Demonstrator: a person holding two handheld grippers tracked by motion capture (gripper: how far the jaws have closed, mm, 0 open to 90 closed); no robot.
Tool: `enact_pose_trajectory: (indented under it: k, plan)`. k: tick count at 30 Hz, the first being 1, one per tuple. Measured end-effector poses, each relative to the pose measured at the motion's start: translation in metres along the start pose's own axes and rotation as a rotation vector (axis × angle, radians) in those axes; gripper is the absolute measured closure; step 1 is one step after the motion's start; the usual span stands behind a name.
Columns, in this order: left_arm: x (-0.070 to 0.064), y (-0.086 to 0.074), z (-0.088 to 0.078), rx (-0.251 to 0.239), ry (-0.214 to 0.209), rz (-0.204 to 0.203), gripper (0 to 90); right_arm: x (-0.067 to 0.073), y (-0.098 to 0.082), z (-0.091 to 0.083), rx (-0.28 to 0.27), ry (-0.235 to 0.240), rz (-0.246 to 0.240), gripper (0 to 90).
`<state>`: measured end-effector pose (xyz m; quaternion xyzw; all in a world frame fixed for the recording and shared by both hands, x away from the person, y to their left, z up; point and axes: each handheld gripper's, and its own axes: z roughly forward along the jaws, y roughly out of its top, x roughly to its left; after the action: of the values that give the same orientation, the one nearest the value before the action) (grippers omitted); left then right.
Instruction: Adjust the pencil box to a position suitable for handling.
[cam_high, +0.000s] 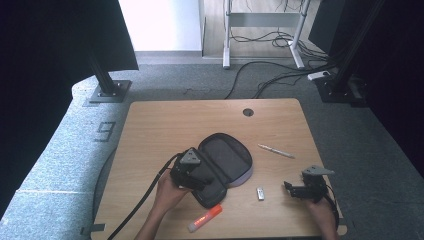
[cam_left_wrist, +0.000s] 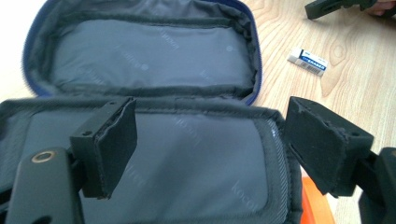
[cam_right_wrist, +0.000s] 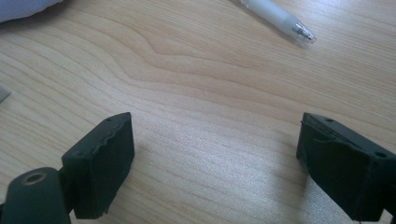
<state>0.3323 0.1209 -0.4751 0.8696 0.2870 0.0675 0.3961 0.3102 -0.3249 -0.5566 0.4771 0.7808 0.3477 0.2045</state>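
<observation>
A dark pencil case (cam_high: 227, 160) lies unzipped and spread flat in the middle of the wooden table (cam_high: 160, 125), its grey lining (cam_left_wrist: 149, 60) bare. My left gripper (cam_high: 200, 179) hovers over the near half of the case, and in the left gripper view its jaws (cam_left_wrist: 210, 126) are open with nothing between them. My right gripper (cam_high: 292, 189) rests low near the table's right front edge, open over bare wood (cam_right_wrist: 215, 140). A white eraser (cam_high: 260, 193) (cam_left_wrist: 307, 60) lies between the case and the right gripper.
A white pen (cam_high: 276, 151) (cam_right_wrist: 275, 14) lies right of the case. An orange-capped glue stick (cam_high: 205, 218) (cam_left_wrist: 317, 205) sits near the front edge. A cable hole (cam_high: 248, 112) is at the table's back. Stand bases and cables cover the floor beyond.
</observation>
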Motion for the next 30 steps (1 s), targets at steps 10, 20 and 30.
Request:
enact_pose_trajectory:
  k: [10, 20, 30]
  plan:
    - [0.011, -0.020, -0.024, -0.023, 0.059, -0.035, 14.4, 0.000, 0.000, 0.000, 0.000, 0.000, 0.000, 11.0]
    - [0.020, -0.042, -0.049, -0.032, 0.149, -0.061, 12.2, 0.000, 0.000, 0.000, 0.000, 0.000, 0.000, 11.0]
    - [0.029, -0.073, -0.060, -0.027, 0.182, -0.123, 6.9, 0.000, 0.000, 0.000, 0.000, -0.002, 0.000, 11.0]
